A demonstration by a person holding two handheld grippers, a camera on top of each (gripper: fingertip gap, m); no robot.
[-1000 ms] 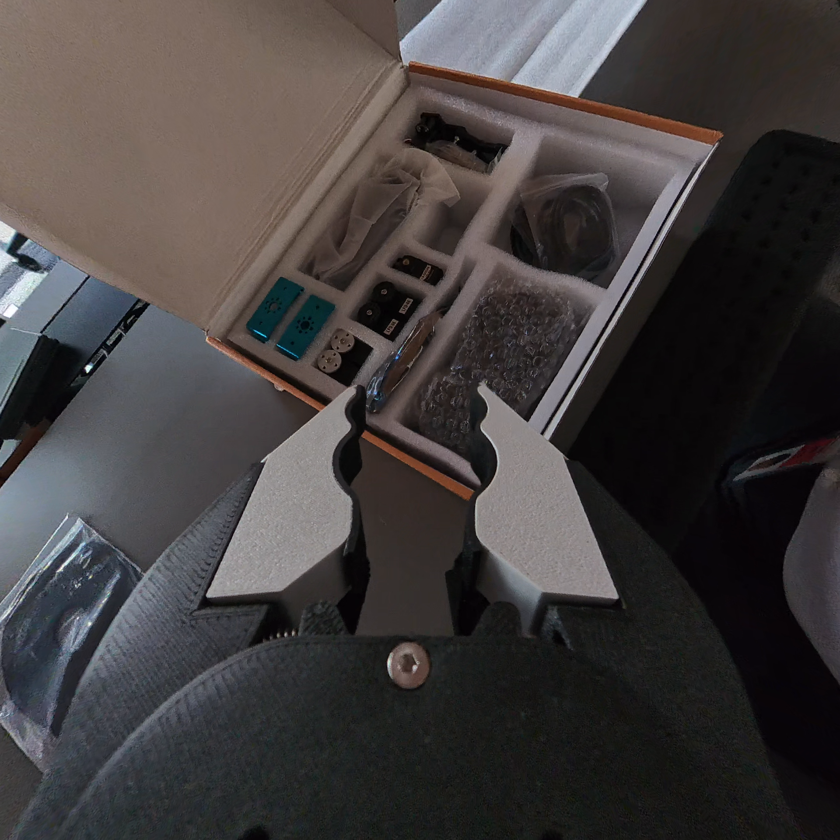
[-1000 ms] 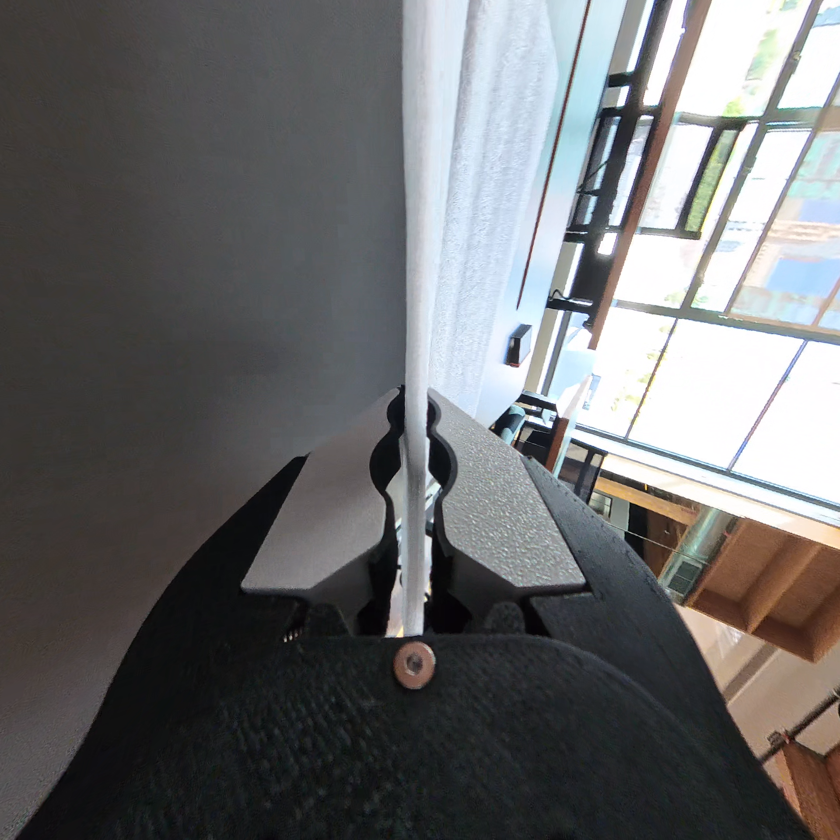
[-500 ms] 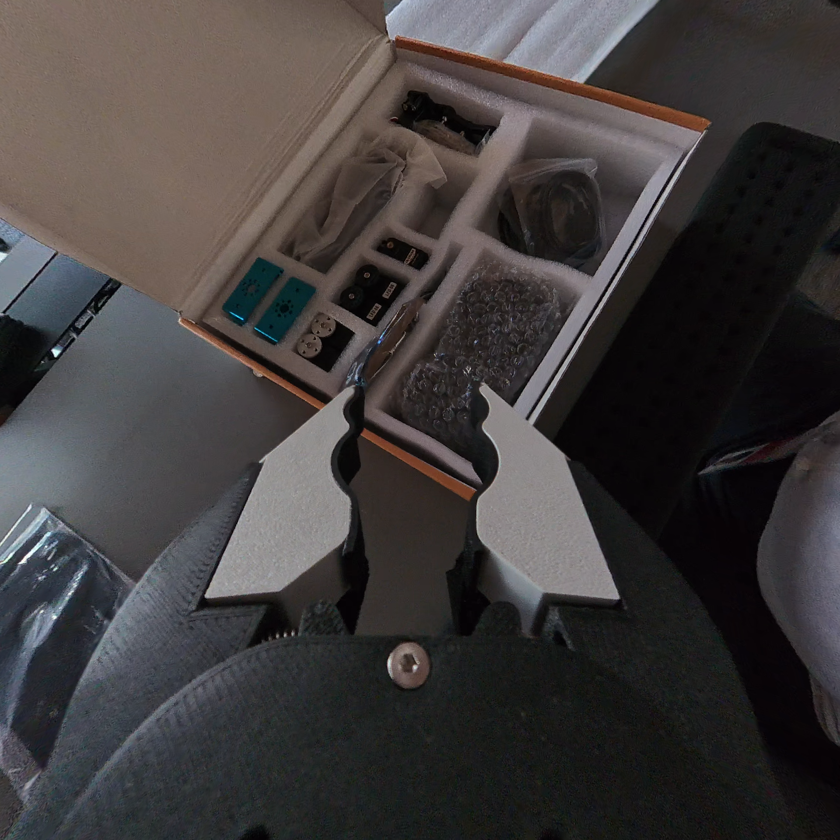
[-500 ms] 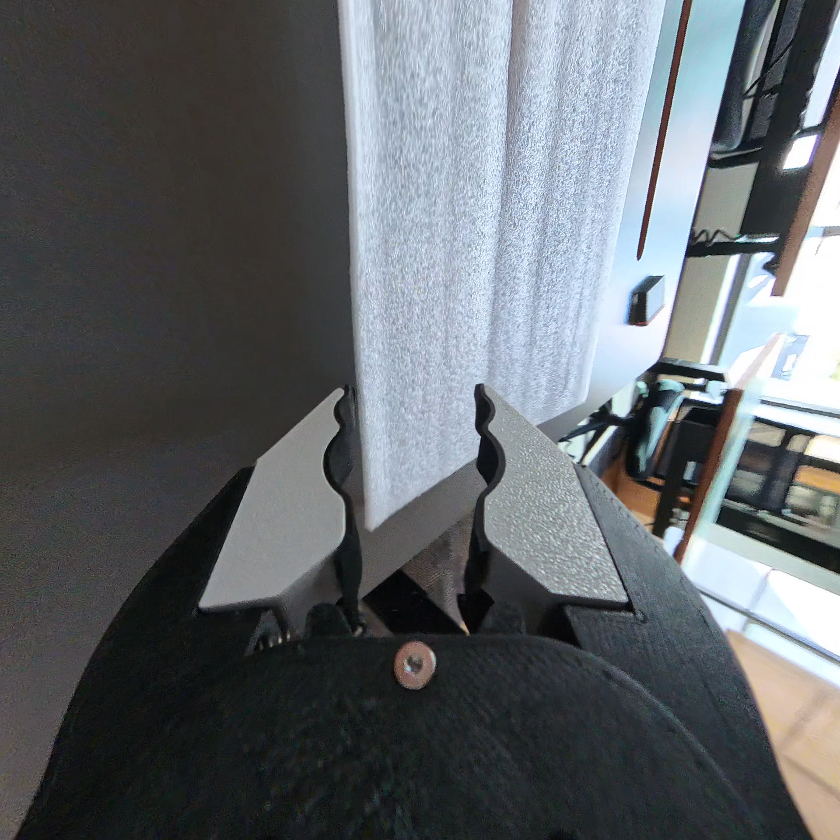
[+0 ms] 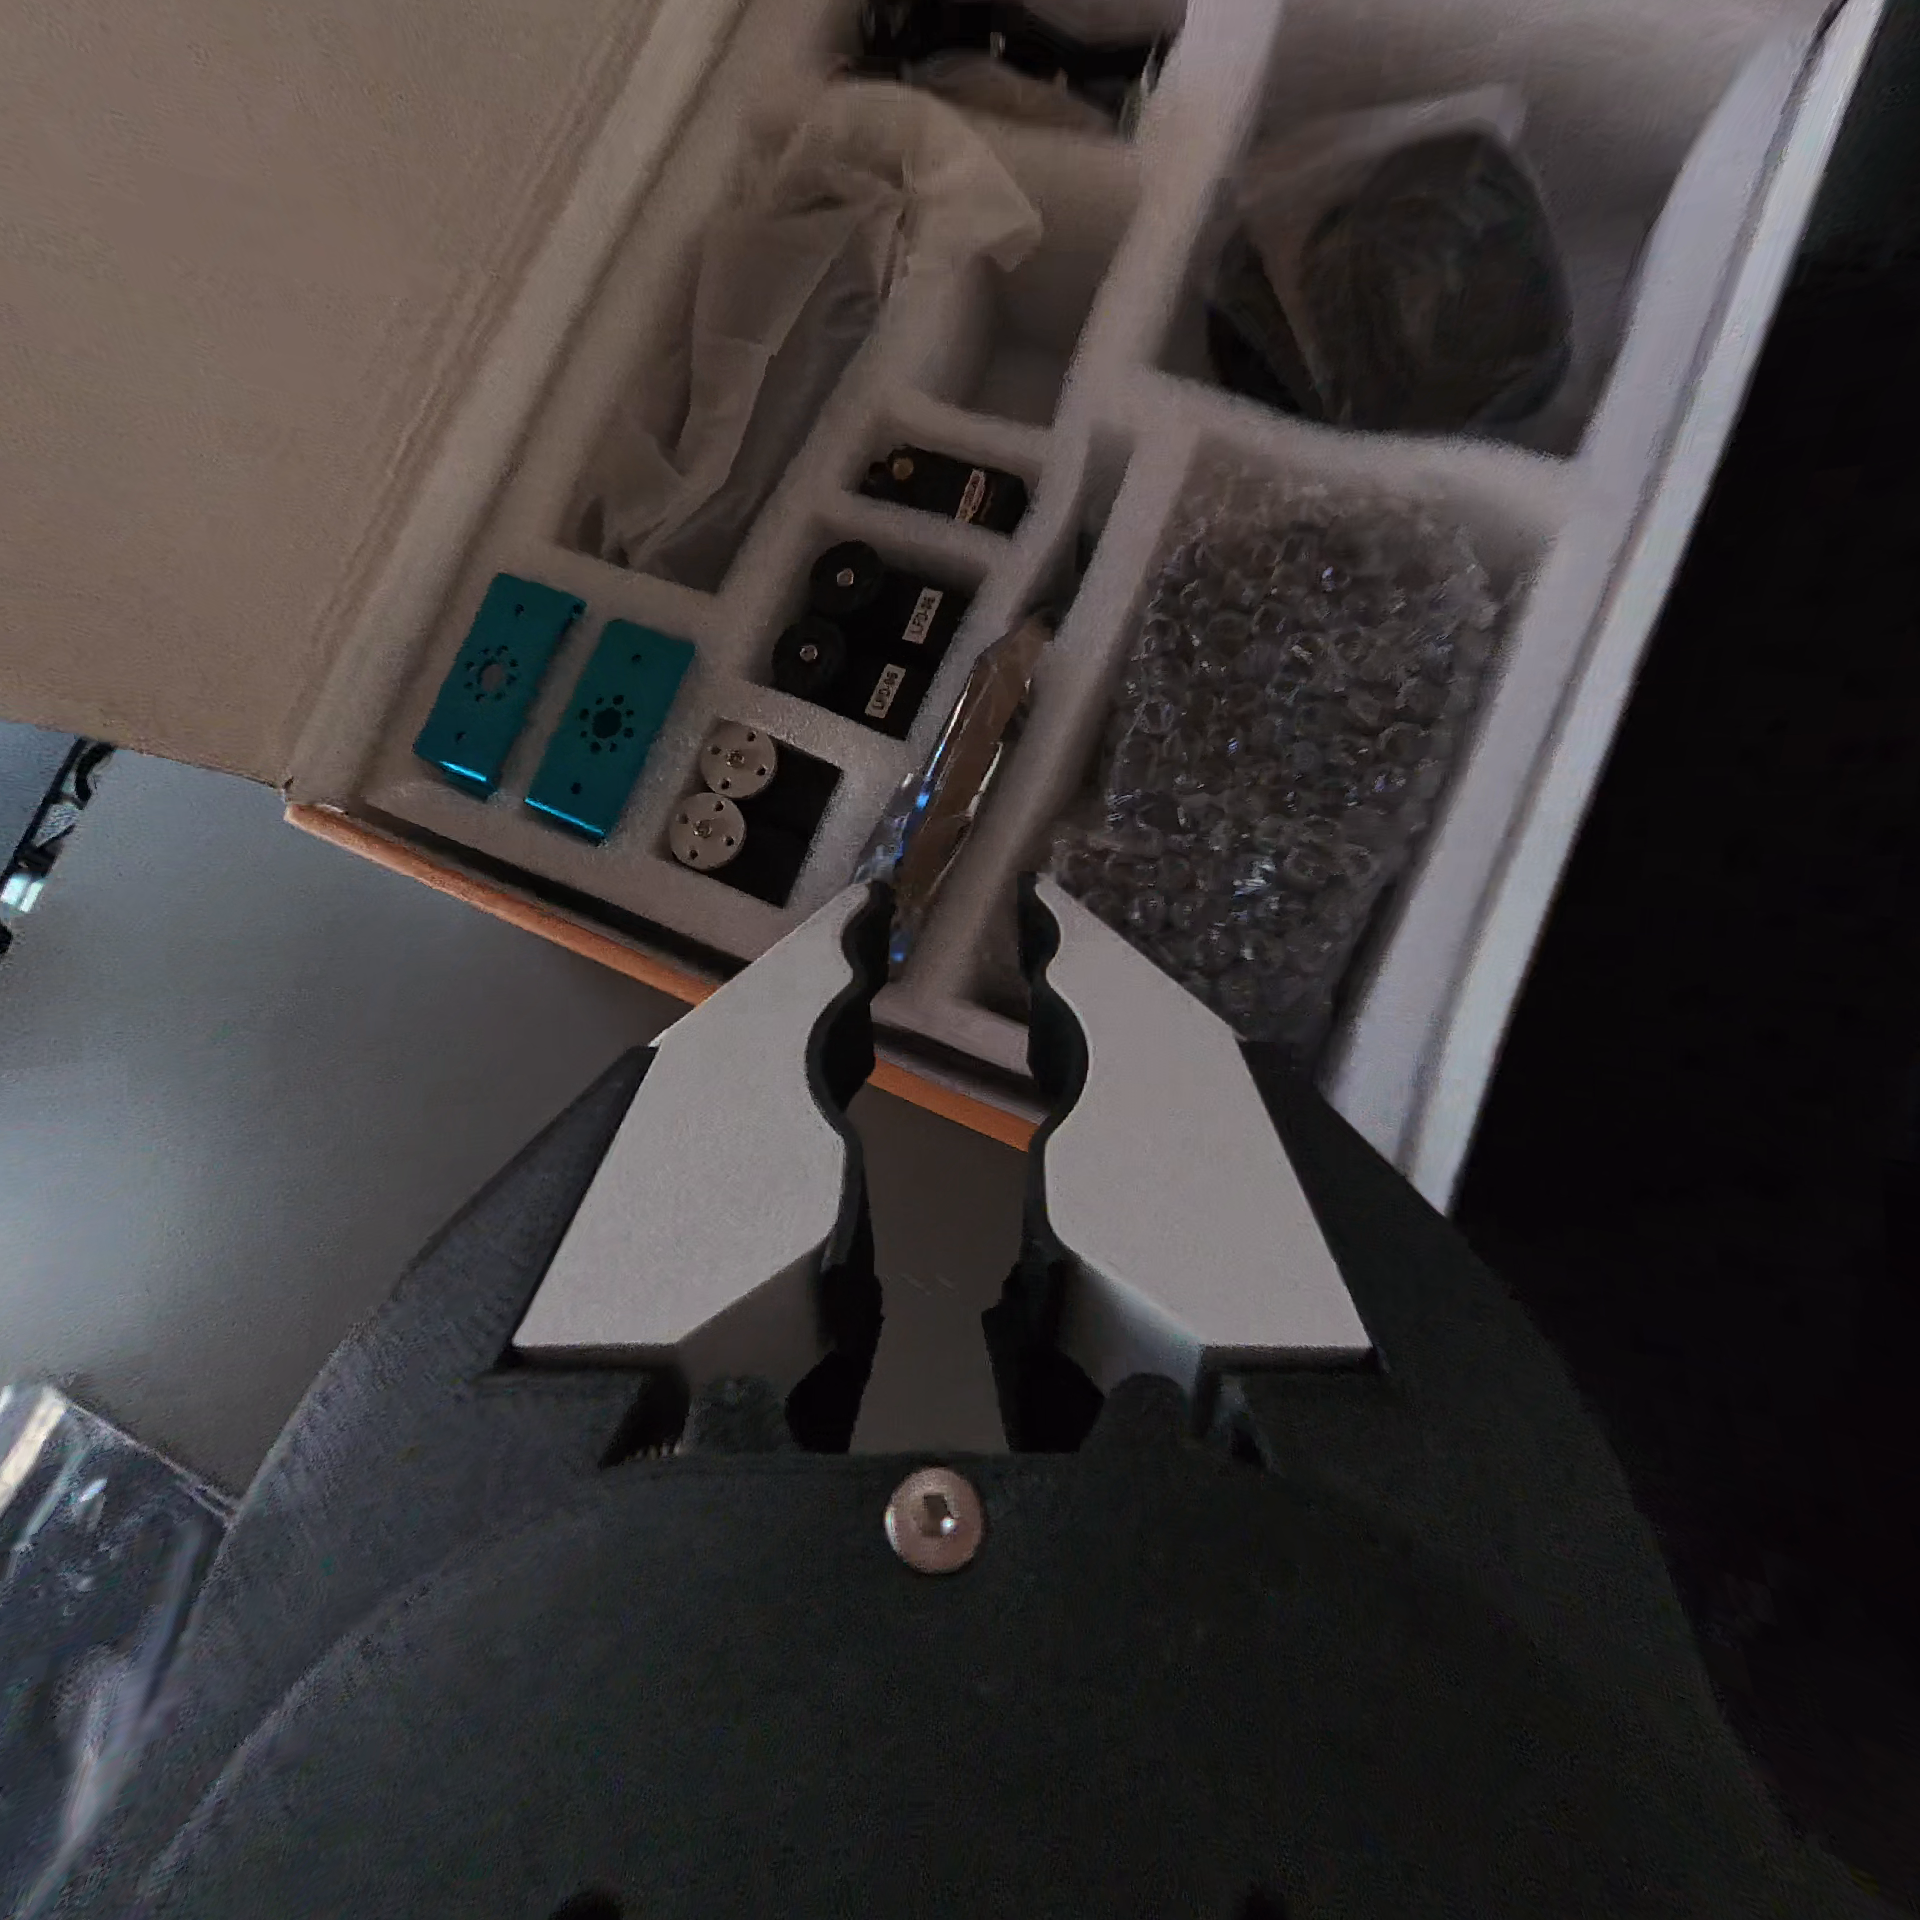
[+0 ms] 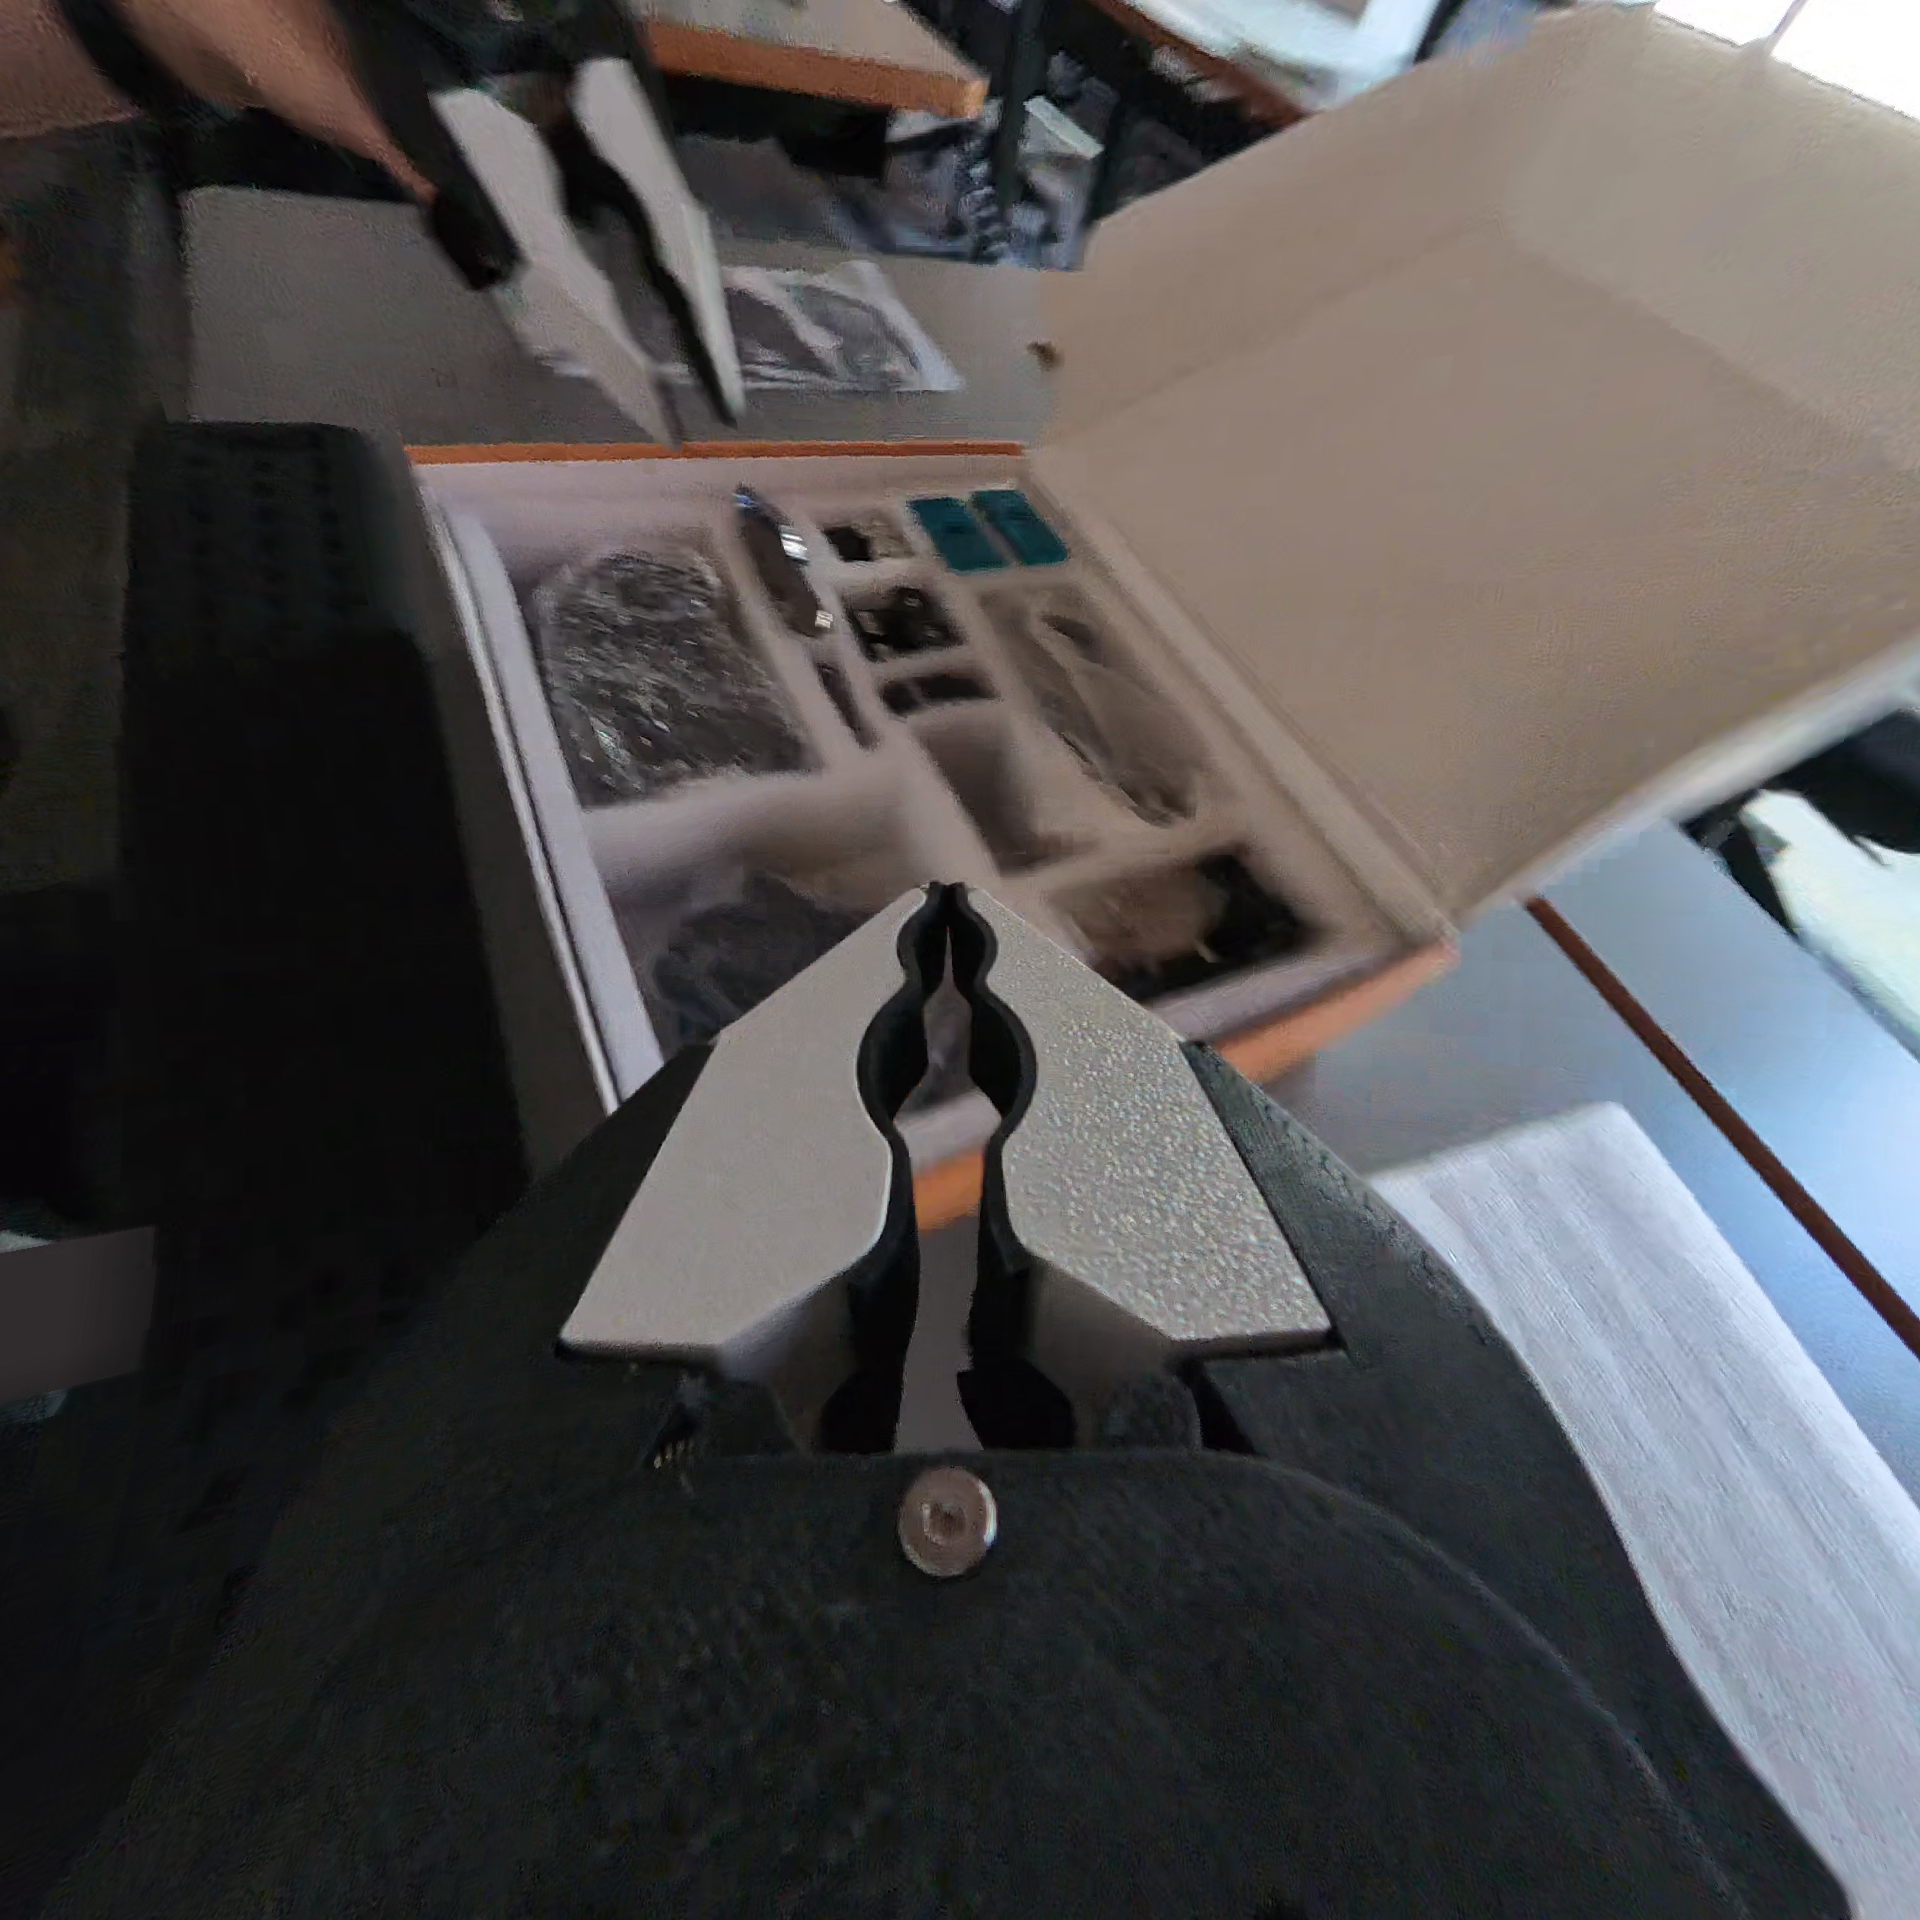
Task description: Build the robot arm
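Note:
An open cardboard box (image 5: 644, 961) with a white foam insert lies on the grey table. It holds two teal brackets (image 5: 556, 707), black servos (image 5: 873, 644), a bubble-wrapped parcel (image 5: 1299, 748) and a slim shiny packet (image 5: 966, 748) in a narrow slot. My left gripper (image 5: 961, 914) is open and hovers at the box's near edge, with the packet's near end between its fingertips, not pressed. It also shows in the right wrist view (image 6: 696, 410). My right gripper (image 6: 945, 896) is shut with nothing between its pads, above the box's far side (image 6: 1340, 987).
The box lid (image 5: 312, 312) stands open on the left. A white foam sheet (image 6: 1662, 1507) lies on the table beside my right gripper. A clear plastic bag (image 5: 83, 1558) lies on the table. A black padded object (image 5: 1714, 935) stands against the box's right side. Spacing between my two grippers at the tips: around 25 cm.
My left gripper moved in close to the box and its jaws narrowed around the slim packet. My right gripper let go of the white foam sheet, swung towards the box and shut on air.

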